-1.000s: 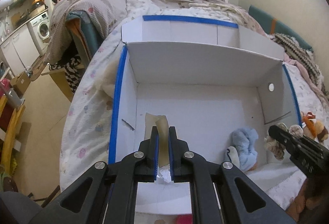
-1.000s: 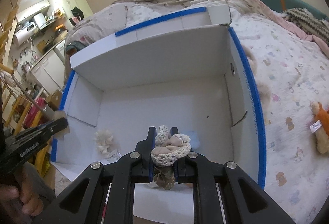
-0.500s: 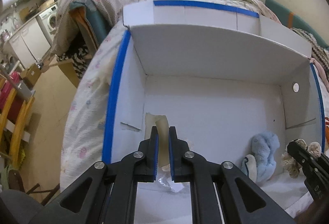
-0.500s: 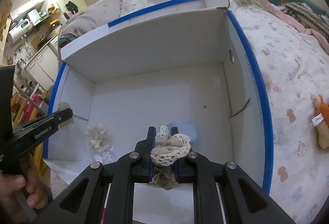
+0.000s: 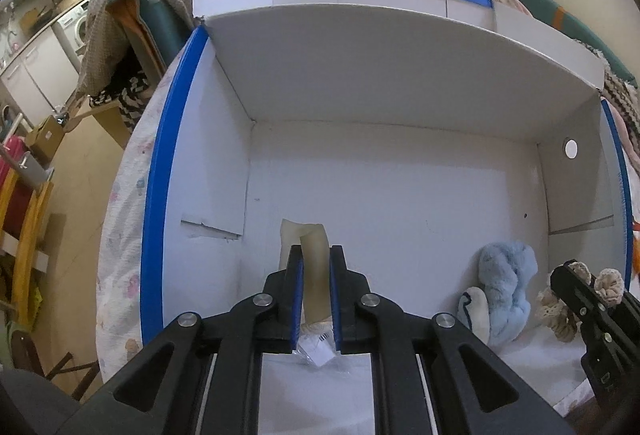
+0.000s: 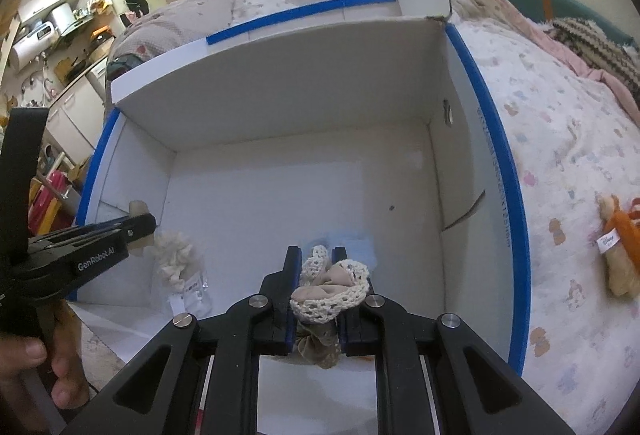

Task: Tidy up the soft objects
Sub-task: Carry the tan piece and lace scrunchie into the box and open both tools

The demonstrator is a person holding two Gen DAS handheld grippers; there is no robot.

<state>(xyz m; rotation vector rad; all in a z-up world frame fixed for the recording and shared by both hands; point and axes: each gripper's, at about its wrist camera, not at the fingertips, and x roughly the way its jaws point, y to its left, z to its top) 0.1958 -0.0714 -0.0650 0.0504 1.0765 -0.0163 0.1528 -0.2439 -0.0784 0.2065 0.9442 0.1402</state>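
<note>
Two black grippers reach down into a large white cardboard box (image 5: 400,195) with blue tape along its rims, which sits on a bed covered in a pale patterned sheet (image 6: 568,139). The box is the landmark for everything here.

The left gripper (image 5: 316,267) hangs over the box's near left part, close to the left wall. Its jaws are nearly closed and pinch a pale beige strip of soft material (image 5: 314,255) that sticks up between the blue pads. Below it, on the box floor, lie a fluffy cream item (image 6: 174,255) and a clear plastic wrapper with a label (image 6: 192,289).

The right gripper (image 6: 316,275) hangs over the box's near right part. Its jaws stand narrow and clamp a cream crocheted bundle with tan fabric (image 6: 328,291), which bulges over the pads and hangs down under them.

On the box floor, near the right wall and just beside that gripper, lies a light blue plush toy (image 5: 502,283).

Outside the box, on the sheet well to the right of its right wall, lies an orange and tan stuffed toy (image 6: 620,247) with a white tag.

A bare hand (image 6: 44,359) grips the left gripper's handle, outside the box's near left corner.
</note>
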